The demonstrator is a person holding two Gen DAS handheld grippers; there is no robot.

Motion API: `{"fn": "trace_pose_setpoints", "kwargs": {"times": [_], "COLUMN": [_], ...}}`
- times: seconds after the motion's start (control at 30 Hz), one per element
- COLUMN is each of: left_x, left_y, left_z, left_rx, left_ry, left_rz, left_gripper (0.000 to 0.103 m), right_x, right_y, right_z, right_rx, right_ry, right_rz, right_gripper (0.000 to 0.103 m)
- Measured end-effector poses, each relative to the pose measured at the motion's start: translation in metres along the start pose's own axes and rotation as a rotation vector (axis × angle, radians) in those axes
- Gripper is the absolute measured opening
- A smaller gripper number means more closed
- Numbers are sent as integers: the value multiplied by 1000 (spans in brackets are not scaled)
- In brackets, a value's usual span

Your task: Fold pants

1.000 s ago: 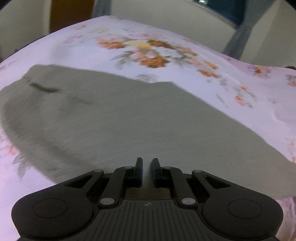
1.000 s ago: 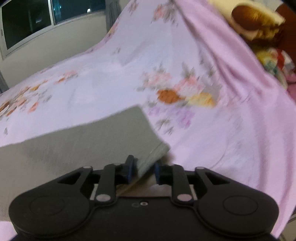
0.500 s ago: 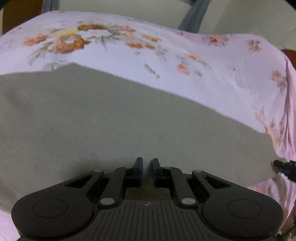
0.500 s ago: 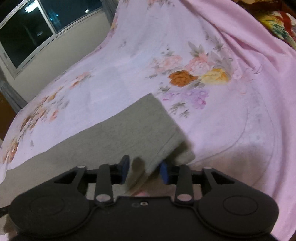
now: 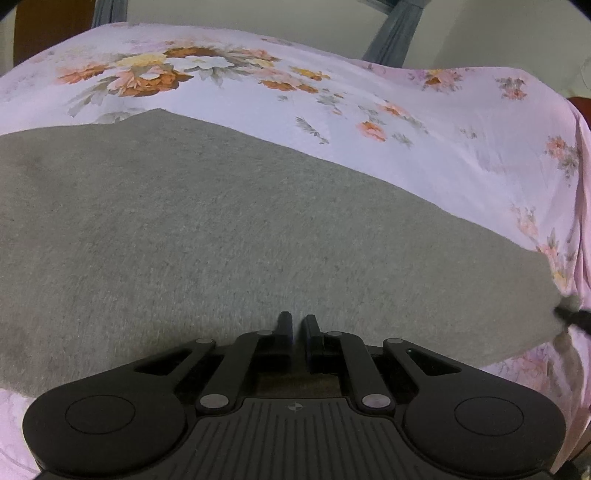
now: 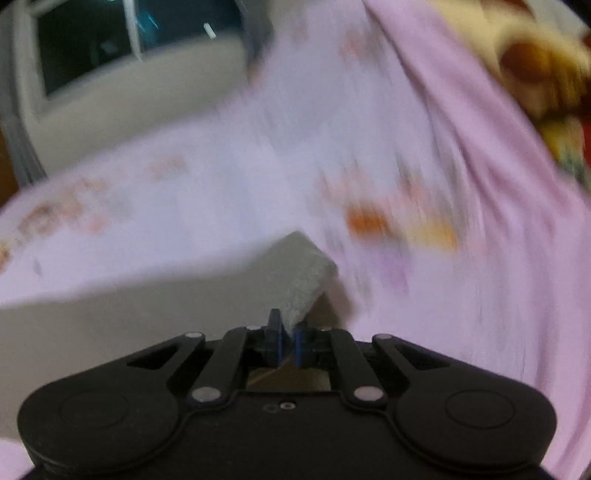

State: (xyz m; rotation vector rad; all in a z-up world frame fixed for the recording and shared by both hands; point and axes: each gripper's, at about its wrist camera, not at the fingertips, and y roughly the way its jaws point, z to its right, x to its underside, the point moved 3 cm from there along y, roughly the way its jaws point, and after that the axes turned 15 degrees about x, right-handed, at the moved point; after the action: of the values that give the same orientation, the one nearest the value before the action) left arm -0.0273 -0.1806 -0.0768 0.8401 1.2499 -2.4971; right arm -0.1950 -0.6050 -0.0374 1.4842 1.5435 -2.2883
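Plain grey pants (image 5: 229,236) over a pale pink bed sheet (image 5: 424,155) printed with orange, yellow and white flower clusters; black tongs with blue pads (image 6: 300,345).

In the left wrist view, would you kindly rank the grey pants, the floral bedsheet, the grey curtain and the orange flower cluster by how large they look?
1. Grey pants and floral bedsheet: similar spread; the pants lie nearer, so I leave them unranked.
2. Orange flower cluster.
3. Grey curtain, a narrow strip.
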Motion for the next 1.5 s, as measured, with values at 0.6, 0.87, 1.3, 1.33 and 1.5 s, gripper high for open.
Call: {"fn": "trace_pose_setpoints", "kwargs": {"times": [0.6,0.87,1.3,1.33,1.5], "left_x": [-54,-74,6,10,21], "left_y": [64,100,14,8,-14], "left_z": [62,43,19,17,11], "left_rx": [32,20,61,62,57], "left_ry": [116,102,86,78,49], "left_rz": [-20,0,11,13,25], "left_gripper": [8,7,4,4,4], "right_x": [-8,-16,22,23,26], "right_y": [-39,6,-26,-28,-34], "right_z": [-166,-213,-153,-146,-105], "right_rx": [-291,-239,-178,-169,-105], "right_ry": [-212,-342,-350,-345,-304], "right_rz": [22,38,50,48,35], "right_gripper": [40,32,26,26,26]}}
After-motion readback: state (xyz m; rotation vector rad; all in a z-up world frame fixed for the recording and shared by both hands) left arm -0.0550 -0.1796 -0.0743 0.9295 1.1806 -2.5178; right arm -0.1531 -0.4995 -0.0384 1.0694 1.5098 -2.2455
